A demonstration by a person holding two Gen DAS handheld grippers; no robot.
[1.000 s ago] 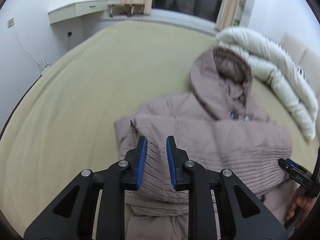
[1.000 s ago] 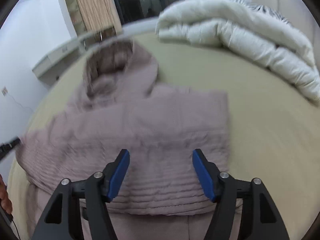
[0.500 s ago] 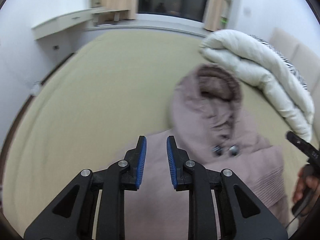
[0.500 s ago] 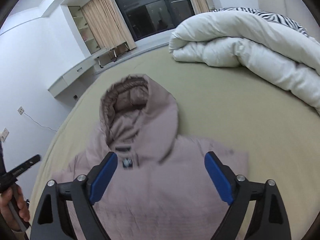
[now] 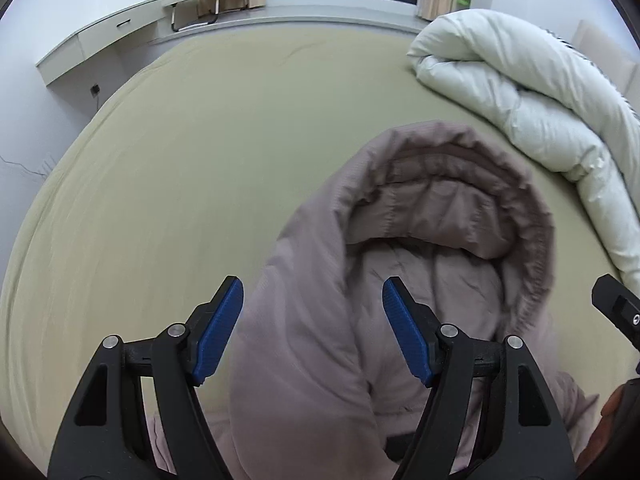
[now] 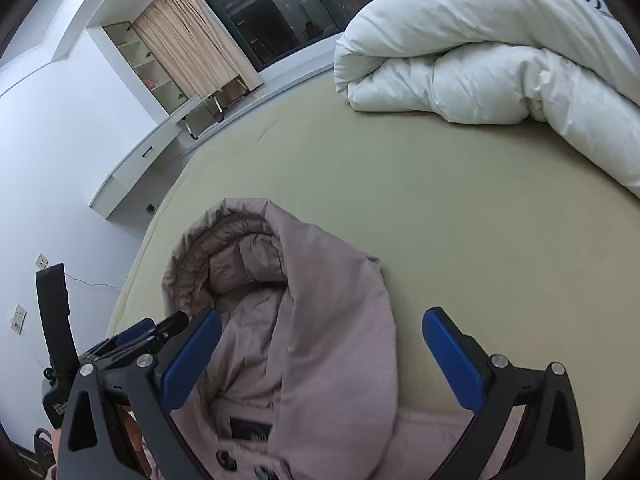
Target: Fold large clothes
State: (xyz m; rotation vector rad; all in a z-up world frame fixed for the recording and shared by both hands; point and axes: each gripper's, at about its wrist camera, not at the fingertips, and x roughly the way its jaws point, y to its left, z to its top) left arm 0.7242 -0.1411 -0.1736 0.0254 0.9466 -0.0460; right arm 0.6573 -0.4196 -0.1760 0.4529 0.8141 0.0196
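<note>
A mauve puffer jacket lies on the bed with its hood (image 5: 436, 216) spread flat and open toward the ceiling; the hood also shows in the right wrist view (image 6: 280, 280). My left gripper (image 5: 312, 328) is open and empty, its jaws hovering over the hood's left side. My right gripper (image 6: 320, 356) is open and empty above the hood's right side, near the collar buttons (image 6: 226, 460). The jacket's body is out of view below both cameras. The left gripper also shows at the left of the right wrist view (image 6: 152, 336).
The bed has a beige sheet (image 5: 180, 160). A rolled white duvet (image 5: 532, 92) lies at the back right, also in the right wrist view (image 6: 500, 60). A wall desk (image 5: 104, 40) and a dark window stand beyond the bed's far edge.
Both grippers have moved forward from the jacket's folded body up to the hood. The left gripper has gone from nearly shut to wide open. The right stayed open.
</note>
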